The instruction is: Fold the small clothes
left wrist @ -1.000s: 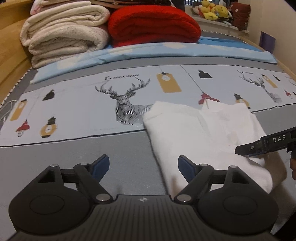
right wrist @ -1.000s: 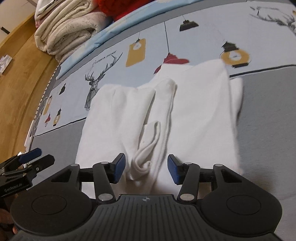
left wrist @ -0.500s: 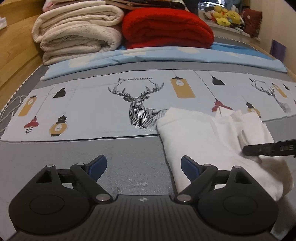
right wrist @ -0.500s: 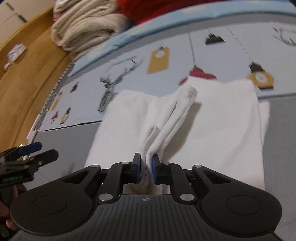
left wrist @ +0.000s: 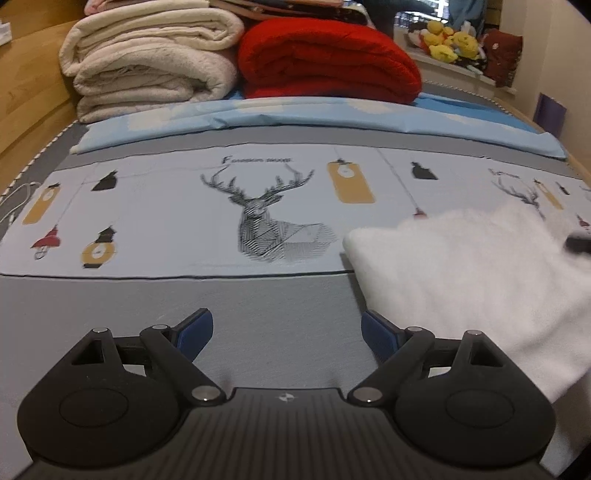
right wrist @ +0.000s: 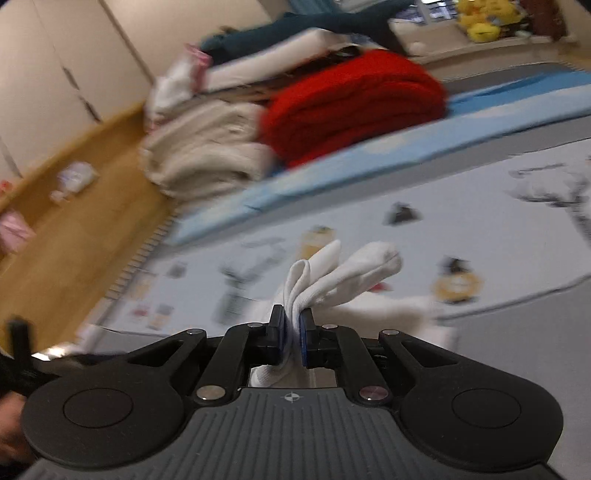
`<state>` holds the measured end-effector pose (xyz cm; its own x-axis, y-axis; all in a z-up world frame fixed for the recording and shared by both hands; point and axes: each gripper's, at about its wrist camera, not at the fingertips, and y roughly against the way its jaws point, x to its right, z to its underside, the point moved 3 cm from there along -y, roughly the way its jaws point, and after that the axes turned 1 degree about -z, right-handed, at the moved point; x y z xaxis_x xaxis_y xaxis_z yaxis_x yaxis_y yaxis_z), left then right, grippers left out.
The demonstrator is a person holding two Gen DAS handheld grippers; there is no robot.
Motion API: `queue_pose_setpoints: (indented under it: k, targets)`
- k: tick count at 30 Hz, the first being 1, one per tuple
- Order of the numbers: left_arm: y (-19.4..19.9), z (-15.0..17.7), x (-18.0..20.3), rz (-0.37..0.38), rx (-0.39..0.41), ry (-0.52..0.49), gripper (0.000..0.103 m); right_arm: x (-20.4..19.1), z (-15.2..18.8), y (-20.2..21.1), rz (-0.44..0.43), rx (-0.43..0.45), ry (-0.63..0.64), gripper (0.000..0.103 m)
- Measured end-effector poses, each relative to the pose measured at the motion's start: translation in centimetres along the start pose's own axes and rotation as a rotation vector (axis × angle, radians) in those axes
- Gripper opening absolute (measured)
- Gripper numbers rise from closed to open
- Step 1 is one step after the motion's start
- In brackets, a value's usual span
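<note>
Right gripper [right wrist: 292, 334] pinched tight on one white garment [left wrist: 461, 273]; left gripper [left wrist: 286, 332] spread wide, empty.

Garment lies on the bedsheet [left wrist: 184, 206], right of the left gripper; a bunched fold rises from the right jaws, lifted off the sheet. Two folded blankets at bed's far end: one cream [left wrist: 147, 70], one red [left wrist: 325, 62], side by side. Right view blurred.

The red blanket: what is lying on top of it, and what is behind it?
In the left wrist view, dark patterned fabric rests on the red blanket, mostly cut off by the frame. Behind it, yellow plush toys show; anything directly behind is hidden.
</note>
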<state>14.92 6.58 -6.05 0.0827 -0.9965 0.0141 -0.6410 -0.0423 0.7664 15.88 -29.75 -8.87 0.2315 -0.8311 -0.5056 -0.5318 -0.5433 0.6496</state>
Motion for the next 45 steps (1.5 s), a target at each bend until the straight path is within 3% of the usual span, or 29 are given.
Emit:
queue_pose_setpoints:
  k: [4, 6, 10, 12, 14, 16, 20, 23, 25, 27, 29, 30, 33, 38, 40, 42, 45]
  targets:
    - [-0.4, -0.1, 1.3, 0.066, -0.013, 0.003, 0.08, 4.2, 1.2, -1.1, 0.213, -0.133, -0.048, 0.008]
    - [-0.6, 0.0, 2.1, 0.13, -0.028, 0.011, 0.077, 5.5, 2.0, -1.7, 0.26, -0.194, -0.073, 0.008]
    - [-0.6, 0.2, 4.4, 0.259, -0.045, -0.012, 0.077, 6.1, 1.9, -1.8, 0.223, -0.215, -0.1, 0.014]
    - [-0.7, 0.5, 5.6, 0.31, -0.058, -0.042, 0.077, 6.3, 1.7, -1.8, 0.227, -0.203, -0.113, 0.031]
    - [-1.0, 0.9, 6.6, 0.336, -0.077, -0.061, 0.077, 6.6, 1.6, -1.5, 0.209, -0.197, -0.15, 0.042]
    - [-1.4, 1.2, 7.4, 0.348, -0.101, -0.07, 0.077, 6.4, 1.9, -1.1, 0.179, -0.209, -0.181, 0.045]
    - [-2.1, 1.3, 8.1, 0.355, -0.117, -0.072, 0.077, 5.7, 3.0, -1.7, 0.151, -0.299, -0.16, 0.065]
    - [-2.7, 1.1, 8.2, 0.364, -0.132, -0.031, 0.077, 5.1, 4.5, -2.7, 0.193, -0.389, -0.064, 0.064]
    - [-3.3, 1.3, 8.2, 0.373, -0.164, -0.011, 0.077, 5.0, 4.9, -2.9, 0.211, -0.405, -0.032, 0.052]
    - [-4.8, 2.2, 8.6, 0.347, -0.262, -0.028, 0.077, 5.3, 5.1, -2.7, 0.192, -0.403, -0.047, 0.039]
    - [-6.9, 4.3, 9.0, 0.255, -0.409, -0.098, 0.077, 5.5, 5.5, -2.8, 0.205, -0.417, -0.044, 0.037]
    - [-7.3, 4.9, 9.1, 0.232, -0.443, -0.121, 0.077, 5.6, 5.8, -2.8, 0.214, -0.429, -0.04, 0.037]
    - [-6.5, 3.8, 8.8, 0.266, -0.393, -0.086, 0.077, 5.7, 6.1, -2.7, 0.218, -0.448, -0.046, 0.038]
    - [-5.7, 1.4, 6.3, 0.372, -0.304, 0.14, 0.082, 5.6, 4.3, -1.3, 0.204, -0.372, -0.072, 0.044]
    - [-6.1, 0.9, 5.5, 0.372, -0.291, 0.206, 0.085, 5.7, 3.3, -0.6, 0.19, -0.302, -0.097, 0.046]
    - [-7.0, 0.4, 5.1, 0.364, -0.302, 0.268, 0.085, 6.2, 2.5, -0.4, 0.196, -0.241, -0.149, 0.056]
    - [-8.4, 0.3, 5.0, 0.353, -0.33, 0.323, 0.085, 6.9, 2.6, -1.6, 0.205, -0.239, -0.208, 0.057]
